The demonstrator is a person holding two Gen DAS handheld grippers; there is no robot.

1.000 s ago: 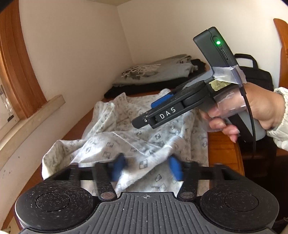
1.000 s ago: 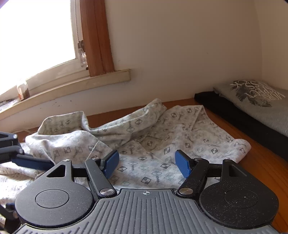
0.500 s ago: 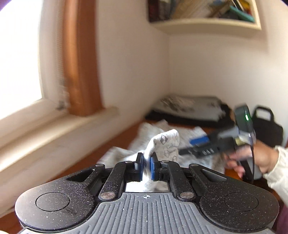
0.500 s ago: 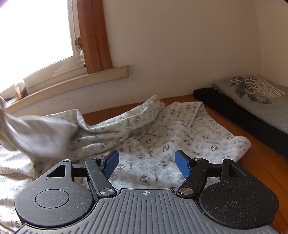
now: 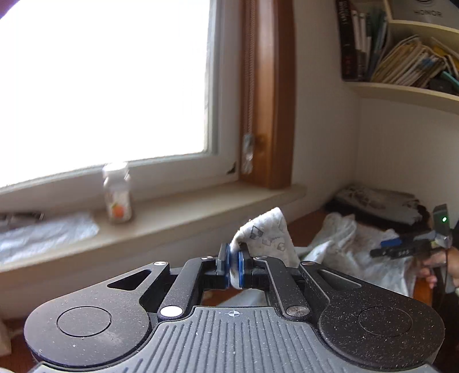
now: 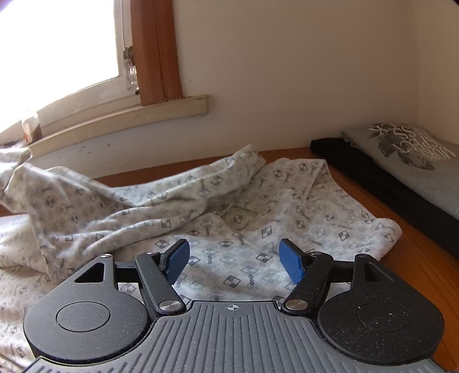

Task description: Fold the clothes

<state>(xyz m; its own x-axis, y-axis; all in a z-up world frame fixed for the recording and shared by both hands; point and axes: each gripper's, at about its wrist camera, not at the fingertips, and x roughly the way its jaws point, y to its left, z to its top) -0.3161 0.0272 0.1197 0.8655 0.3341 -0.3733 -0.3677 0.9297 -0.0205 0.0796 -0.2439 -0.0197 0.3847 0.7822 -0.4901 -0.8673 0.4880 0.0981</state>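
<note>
Left tool [image 5: 234, 269], pads closed on a raised fold of the patterned shirt [image 6: 235, 212]. Right tool [image 6: 234, 262], pads wide apart and empty, just above the shirt, which lies crumpled on the wooden bench [image 6: 413, 258] ahead of it.

"HONOR" on shelf box [image 5: 427, 11], mirrored print on grey shirt [image 6: 410, 146]

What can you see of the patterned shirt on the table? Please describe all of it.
The shirt is pale, soft-looking cloth printed with small grey checkered squares. It lies crumpled and unfolded on the wooden table, with a raised ridge running across it. Its far edge is near a stack of folded clothes. The left claw is shut on one bunched end, lifted off the table. The right claw is open above the shirt, not gripping it.
</note>
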